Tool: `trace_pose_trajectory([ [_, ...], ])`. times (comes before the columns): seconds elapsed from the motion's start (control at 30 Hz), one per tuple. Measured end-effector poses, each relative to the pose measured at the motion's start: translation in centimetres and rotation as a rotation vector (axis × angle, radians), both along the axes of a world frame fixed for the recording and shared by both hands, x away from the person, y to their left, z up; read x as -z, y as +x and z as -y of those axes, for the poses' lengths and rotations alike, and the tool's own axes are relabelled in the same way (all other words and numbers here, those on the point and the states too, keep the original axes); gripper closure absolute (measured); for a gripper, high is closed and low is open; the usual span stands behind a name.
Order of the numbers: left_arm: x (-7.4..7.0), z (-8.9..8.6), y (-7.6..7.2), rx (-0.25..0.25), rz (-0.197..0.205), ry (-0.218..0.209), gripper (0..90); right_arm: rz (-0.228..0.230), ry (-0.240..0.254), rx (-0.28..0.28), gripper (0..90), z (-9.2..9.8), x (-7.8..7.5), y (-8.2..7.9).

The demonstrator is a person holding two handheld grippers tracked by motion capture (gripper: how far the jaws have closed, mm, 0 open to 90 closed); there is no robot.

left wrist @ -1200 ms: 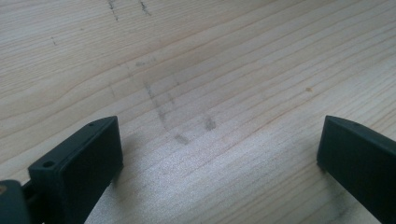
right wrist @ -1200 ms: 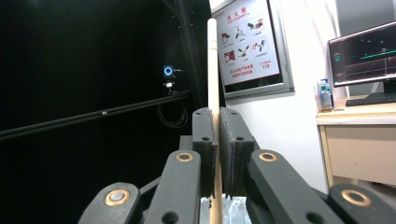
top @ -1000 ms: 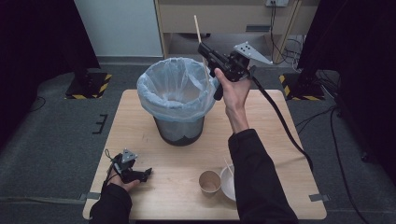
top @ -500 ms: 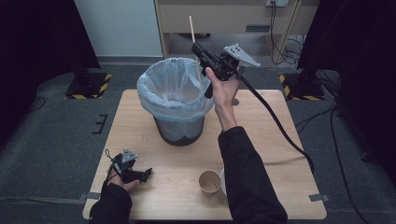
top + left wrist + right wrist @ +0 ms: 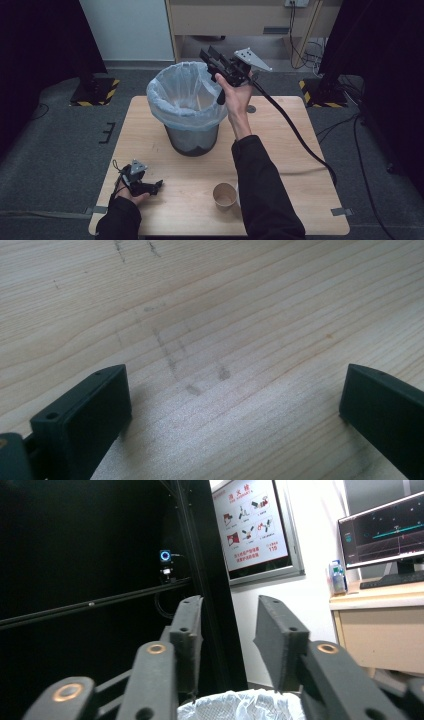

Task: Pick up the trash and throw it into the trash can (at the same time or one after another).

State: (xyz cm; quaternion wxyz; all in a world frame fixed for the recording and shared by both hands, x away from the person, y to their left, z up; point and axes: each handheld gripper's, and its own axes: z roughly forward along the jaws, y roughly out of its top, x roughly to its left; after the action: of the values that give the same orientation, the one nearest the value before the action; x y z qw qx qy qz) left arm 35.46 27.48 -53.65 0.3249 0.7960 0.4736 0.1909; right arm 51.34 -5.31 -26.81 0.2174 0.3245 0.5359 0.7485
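stick (image 5: 199,102): thin, pale, lies inside bin (image 5: 187,107) against liner | right gripper (image 5: 212,59): above bin rim, jaws have just been opening, nothing between | left gripper (image 5: 156,185): on table (image 5: 300,165), jaws wide, empty | step: drop done, likely | next: fetch cup (image 5: 224,195)

Right arm stretched far, its right gripper (image 5: 212,59) raised, jaws just opening with nothing between them; left gripper (image 5: 156,185) lies low at near left, jaws wide apart.
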Motion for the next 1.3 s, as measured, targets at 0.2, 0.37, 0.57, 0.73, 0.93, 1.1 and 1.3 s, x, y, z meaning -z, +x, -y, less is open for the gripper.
trace_pose_trajectory([
  [0.2,0.0,0.0,0.0,0.0,0.001,0.0,0.0,0.003,-0.048,-0.001,47.4,1.5,-1.2,-1.5],
  [0.37,0.0,0.0,0.0,-0.001,0.001,0.0,0.0,0.003,-0.112,-0.003,43.2,3.0,-2.2,-3.6],
  [0.57,0.0,0.0,0.0,0.0,0.001,0.001,0.0,-0.018,-0.112,-0.016,42.5,5.9,-1.9,-6.4],
  [0.73,0.0,0.0,0.0,-0.001,-0.001,0.002,0.0,-0.073,-0.154,0.026,41.7,8.7,-0.4,-8.6],
  [0.93,0.0,0.1,0.0,-0.002,-0.001,0.002,0.0,-0.109,-0.208,0.03,43.1,11.0,2.1,-11.2],
  [1.1,0.0,0.1,-0.1,-0.003,-0.001,0.003,0.0,-0.159,-0.253,0.026,44.9,12.3,4.8,-13.2],
  [1.3,0.0,0.1,-0.1,-0.005,-0.001,0.002,0.0,-0.229,-0.343,-0.002,45.7,12.9,8.8,-15.2],
])
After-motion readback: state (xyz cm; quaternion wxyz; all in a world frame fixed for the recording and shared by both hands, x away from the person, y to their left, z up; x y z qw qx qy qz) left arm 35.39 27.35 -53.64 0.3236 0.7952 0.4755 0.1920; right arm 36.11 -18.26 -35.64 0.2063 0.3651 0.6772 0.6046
